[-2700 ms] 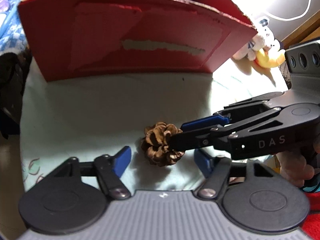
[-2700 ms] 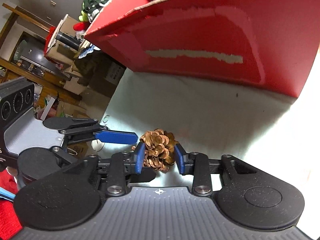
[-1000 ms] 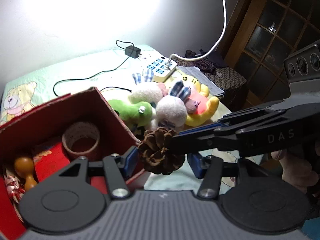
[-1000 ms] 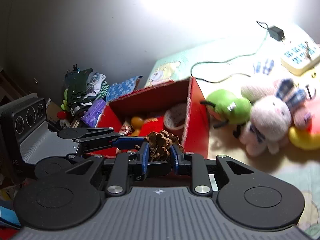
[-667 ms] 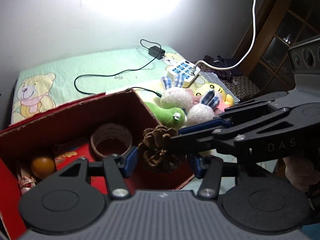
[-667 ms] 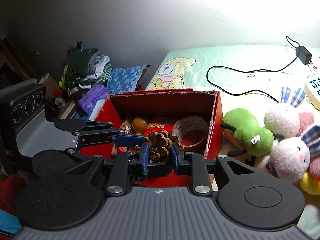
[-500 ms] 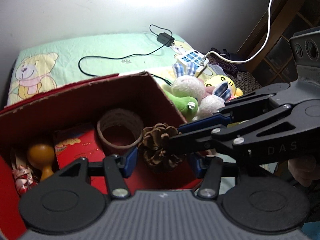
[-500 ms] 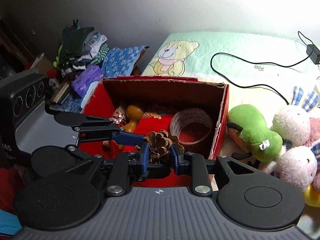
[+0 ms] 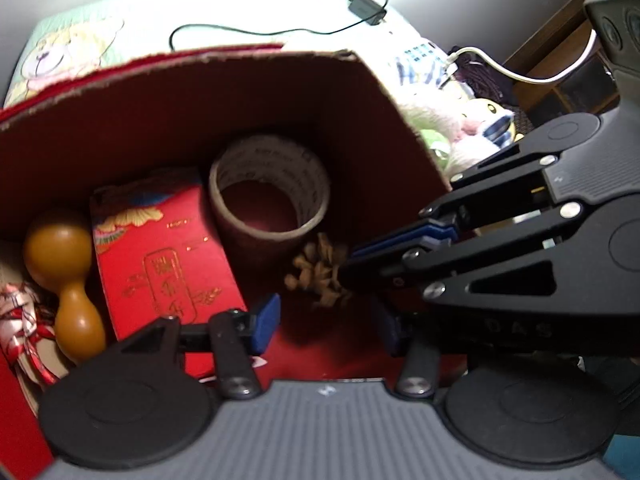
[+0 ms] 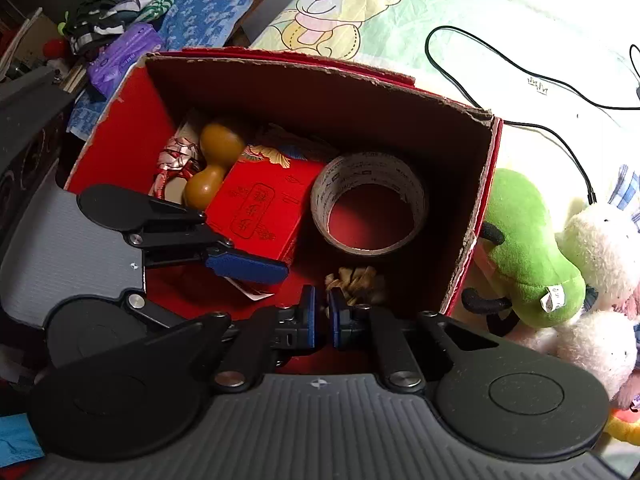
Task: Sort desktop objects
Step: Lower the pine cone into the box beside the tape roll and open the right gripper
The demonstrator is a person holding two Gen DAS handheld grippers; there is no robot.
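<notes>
The brown pine cone (image 10: 356,280) lies on the floor of the red cardboard box (image 10: 320,76), in its near right corner beside a roll of tape (image 10: 368,216). My right gripper (image 10: 323,316) hovers just short of the cone, shut, with nothing between its blue pads. In the left wrist view the cone (image 9: 320,272) shows blurred beyond my open left gripper (image 9: 326,326), whose fingers hold nothing. The right gripper's fingertips (image 9: 360,256) reach in from the right next to the cone.
The box also holds a red packet (image 10: 260,208), a yellow gourd (image 10: 212,160) and a shiny wrapped thing (image 10: 176,164). A green plush toy (image 10: 528,248) and white plush toys (image 10: 600,240) sit right of the box. A black cable (image 10: 500,64) crosses the bear-print cloth (image 10: 332,12).
Both grippers came over the box and dipped into it. The pine cone left the right gripper's pads and now lies on the box floor; those pads have closed together.
</notes>
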